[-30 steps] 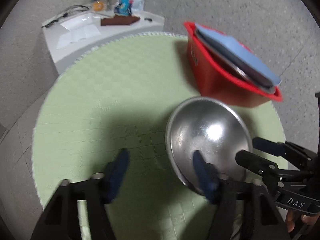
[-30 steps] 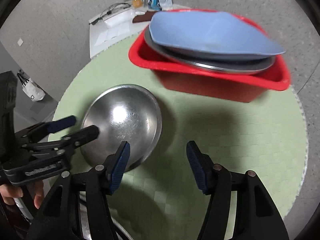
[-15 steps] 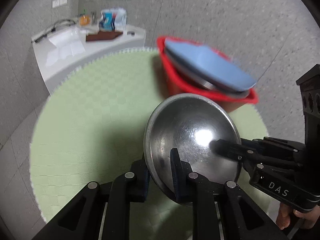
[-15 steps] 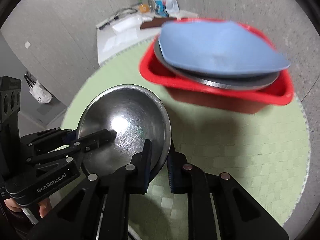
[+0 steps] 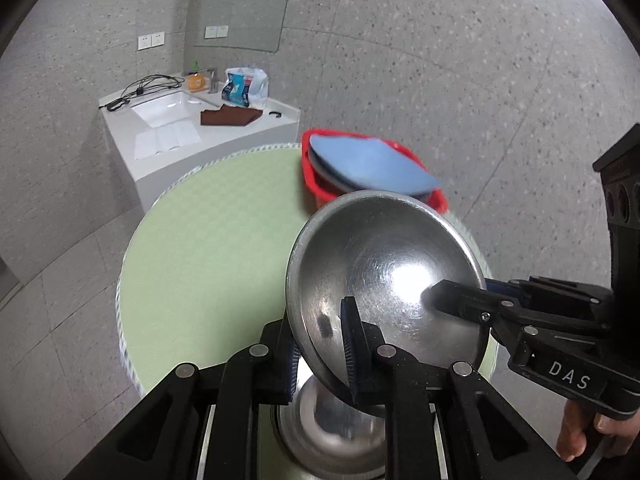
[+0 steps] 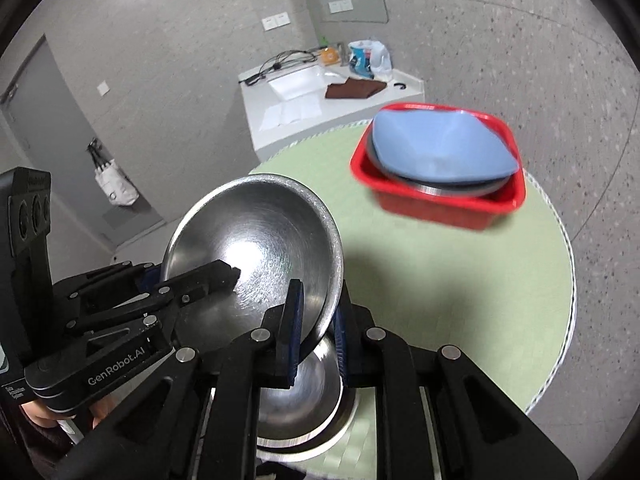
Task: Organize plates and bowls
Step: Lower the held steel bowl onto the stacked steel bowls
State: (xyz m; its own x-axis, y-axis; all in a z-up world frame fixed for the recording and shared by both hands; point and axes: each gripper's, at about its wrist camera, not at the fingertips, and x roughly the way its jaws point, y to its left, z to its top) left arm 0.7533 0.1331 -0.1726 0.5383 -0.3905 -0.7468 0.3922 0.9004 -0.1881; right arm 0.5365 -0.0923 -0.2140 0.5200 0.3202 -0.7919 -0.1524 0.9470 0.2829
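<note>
Both grippers clamped on one bowl rim

L gripper [image 5: 320, 344] has its fingers closed w/ one pad inside, one outside the steel bowl [image 5: 384, 268]; R gripper [image 6: 316, 320] pinches the opposite rim the same way. Bowl held tilted, off the table. Bare fingers of the R hand [image 5: 580, 436] wrap its handle.

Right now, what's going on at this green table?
A person holds a two-finger gripper in each hand, and both are clamped on one steel bowl: the left gripper on one side of the rim, the right gripper on the opposite side. The bowl is lifted off the green table, above another steel dish. A red bin holds a blue plate over a metal one.
</note>
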